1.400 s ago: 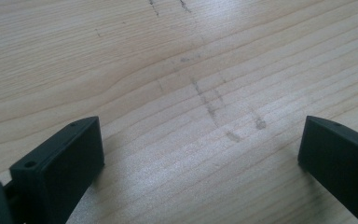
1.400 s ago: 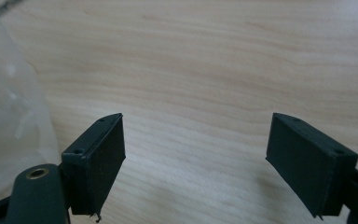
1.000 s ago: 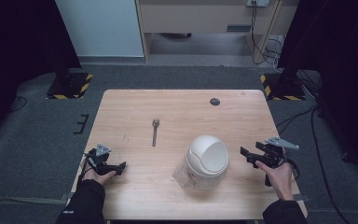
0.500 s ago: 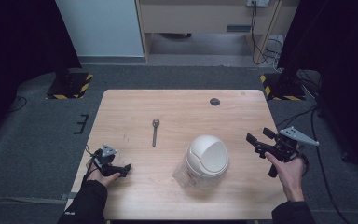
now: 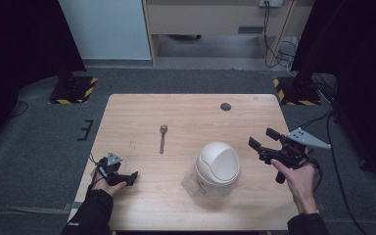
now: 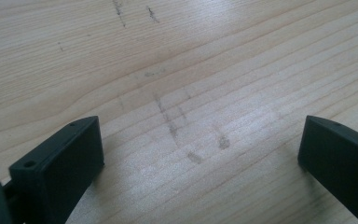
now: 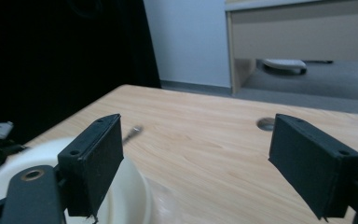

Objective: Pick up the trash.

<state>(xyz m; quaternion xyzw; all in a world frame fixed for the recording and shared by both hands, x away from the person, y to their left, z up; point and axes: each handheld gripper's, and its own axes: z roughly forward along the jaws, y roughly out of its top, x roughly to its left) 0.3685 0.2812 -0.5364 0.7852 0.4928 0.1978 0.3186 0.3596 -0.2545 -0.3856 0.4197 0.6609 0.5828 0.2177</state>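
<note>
Since a second ago the right gripper (image 5: 267,142) has lifted off the worktop (image 5: 191,115) and drawn right, away from the white domed bin (image 5: 218,163), while the left gripper (image 5: 126,177) has settled lower at the near left corner. The bin lies near centre, just left of the right gripper's wide-spread, empty jaws. The left jaws are also spread wide over bare wood, well apart from the spoon (image 5: 162,137) farther off.

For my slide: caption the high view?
Two open grippers, left and right, flank a white domed bin; metal spoon beyond.
</note>
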